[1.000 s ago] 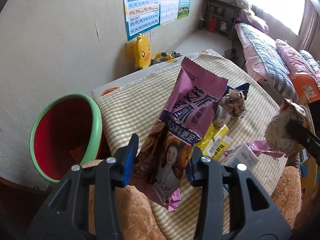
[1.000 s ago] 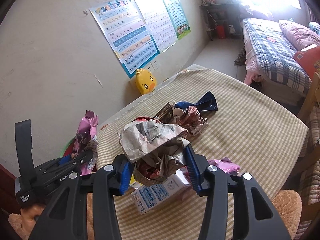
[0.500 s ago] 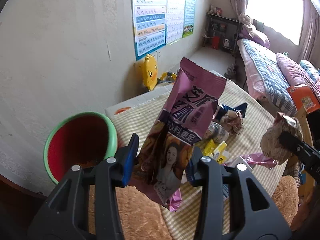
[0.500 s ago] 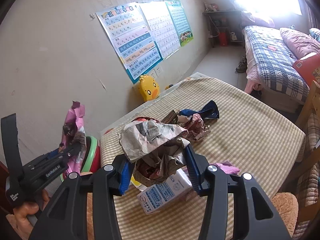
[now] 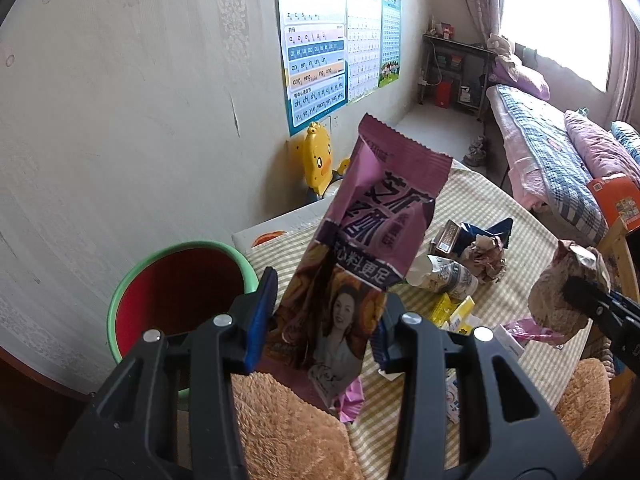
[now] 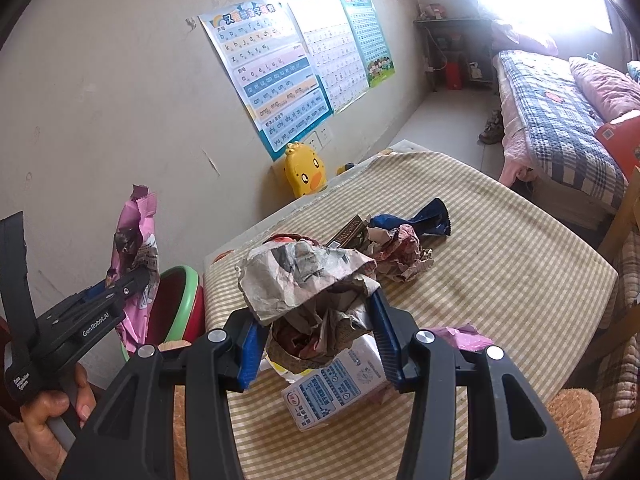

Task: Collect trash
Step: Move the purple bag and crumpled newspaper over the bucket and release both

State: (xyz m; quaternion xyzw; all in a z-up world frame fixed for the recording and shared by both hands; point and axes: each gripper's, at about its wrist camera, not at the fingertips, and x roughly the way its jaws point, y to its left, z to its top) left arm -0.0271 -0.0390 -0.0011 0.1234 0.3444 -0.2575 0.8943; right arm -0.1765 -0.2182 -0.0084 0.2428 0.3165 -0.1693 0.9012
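My left gripper (image 5: 324, 320) is shut on a purple snack wrapper (image 5: 360, 248) and holds it upright near the red bin with a green rim (image 5: 172, 292), left of the table. The left gripper (image 6: 120, 284) and its wrapper (image 6: 136, 256) also show in the right wrist view, beside the bin (image 6: 180, 304). My right gripper (image 6: 316, 340) is shut on a crumpled paper wad (image 6: 308, 284) above the checked tablecloth (image 6: 500, 280). That wad (image 5: 560, 296) shows at the right of the left wrist view.
On the table lie a white and blue milk carton (image 6: 332, 392), a pink wrapper (image 6: 460, 336), crumpled paper (image 6: 400, 252), a dark blue wrapper (image 6: 424, 216) and yellow packets (image 5: 452, 312). A yellow duck toy (image 6: 304, 172) stands by the wall. A bed (image 6: 560, 120) is at the right.
My left gripper has risen and drawn back with the purple wrapper, so the bin sits lower and smaller in its view. The right gripper has lifted a little with its paper wad.
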